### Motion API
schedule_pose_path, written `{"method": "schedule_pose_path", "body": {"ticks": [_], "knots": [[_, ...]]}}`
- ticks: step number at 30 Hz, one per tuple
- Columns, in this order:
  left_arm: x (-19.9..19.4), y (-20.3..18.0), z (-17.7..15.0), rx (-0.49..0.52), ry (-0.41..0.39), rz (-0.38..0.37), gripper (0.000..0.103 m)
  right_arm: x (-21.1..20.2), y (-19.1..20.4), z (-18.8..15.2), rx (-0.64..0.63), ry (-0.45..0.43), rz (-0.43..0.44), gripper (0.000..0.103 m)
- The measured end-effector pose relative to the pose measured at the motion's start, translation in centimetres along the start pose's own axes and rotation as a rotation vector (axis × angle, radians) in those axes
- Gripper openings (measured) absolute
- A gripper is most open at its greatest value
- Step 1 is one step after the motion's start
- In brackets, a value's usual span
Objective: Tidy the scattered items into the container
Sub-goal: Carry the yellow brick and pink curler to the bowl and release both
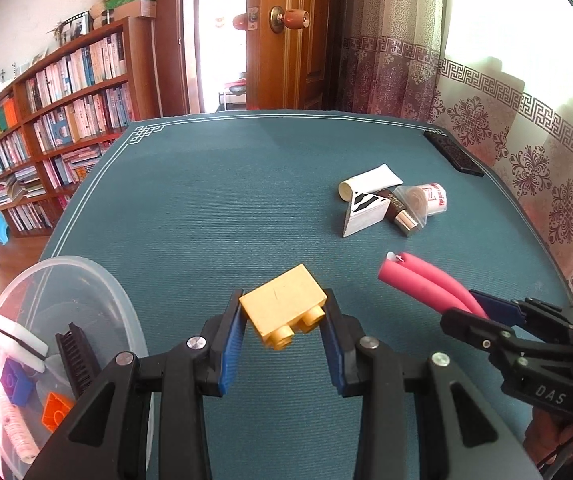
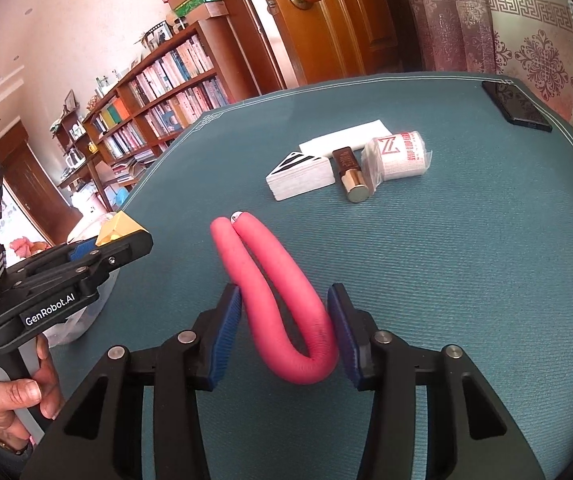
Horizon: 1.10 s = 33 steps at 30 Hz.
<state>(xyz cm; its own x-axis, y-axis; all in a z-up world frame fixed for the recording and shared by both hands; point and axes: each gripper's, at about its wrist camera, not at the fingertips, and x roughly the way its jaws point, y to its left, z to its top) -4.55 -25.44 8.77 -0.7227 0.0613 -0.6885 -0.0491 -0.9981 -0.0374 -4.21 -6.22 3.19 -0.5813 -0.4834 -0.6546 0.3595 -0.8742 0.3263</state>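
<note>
While the left gripper point(image 1: 283, 326) is clamped on a yellow toy brick point(image 1: 282, 308), holding it tilted above the teal table point(image 1: 222, 200), the clear plastic container point(image 1: 98, 280) sits just to its left at the table's edge. Inside the container lie a black comb point(image 1: 78, 356), a purple brick point(image 1: 16, 384), an orange brick point(image 1: 56, 412) and what may be a coil of pale cord, though that corner is poorly seen.

The right gripper point(image 2: 284, 330) has its blue pads either side of the bend of a folded pink foam tube point(image 2: 270, 280); the right pad touches the foam, the left is at most barely touching, so the grip looks snug rather than tight. The tube's two ends point away across the table.

Farther back lie a black-and-white wedge block point(image 2: 300, 174), a white tube point(image 2: 342, 136), a brown bottle point(image 2: 350, 172) and a wrapped bandage roll point(image 2: 398, 156), bunched together. A black phone point(image 2: 516, 106) rests near the far right corner.
</note>
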Motion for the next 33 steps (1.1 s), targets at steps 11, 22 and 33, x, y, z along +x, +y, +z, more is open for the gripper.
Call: {"method": "schedule_pose_path", "body": {"ticks": [11, 22, 33], "knots": [[-3.3, 5.5, -1.7, -0.084, -0.04, 0.073, 0.04, 1.0, 4.8, -0.4, -0.042, 0.019, 0.053, 0.048], [-4.6, 11.6, -3.9, -0.176, -0.033, 0.149, 0.04, 2.4, 8.7, -0.4, -0.069, 0.048, 0.082, 0.048], [-4.7, 14.5, -5.5, -0.223, -0.022, 0.155, 0.041, 3.9, 12.5, 0.3, -0.093, 0.058, 0.116, 0.048]]}}
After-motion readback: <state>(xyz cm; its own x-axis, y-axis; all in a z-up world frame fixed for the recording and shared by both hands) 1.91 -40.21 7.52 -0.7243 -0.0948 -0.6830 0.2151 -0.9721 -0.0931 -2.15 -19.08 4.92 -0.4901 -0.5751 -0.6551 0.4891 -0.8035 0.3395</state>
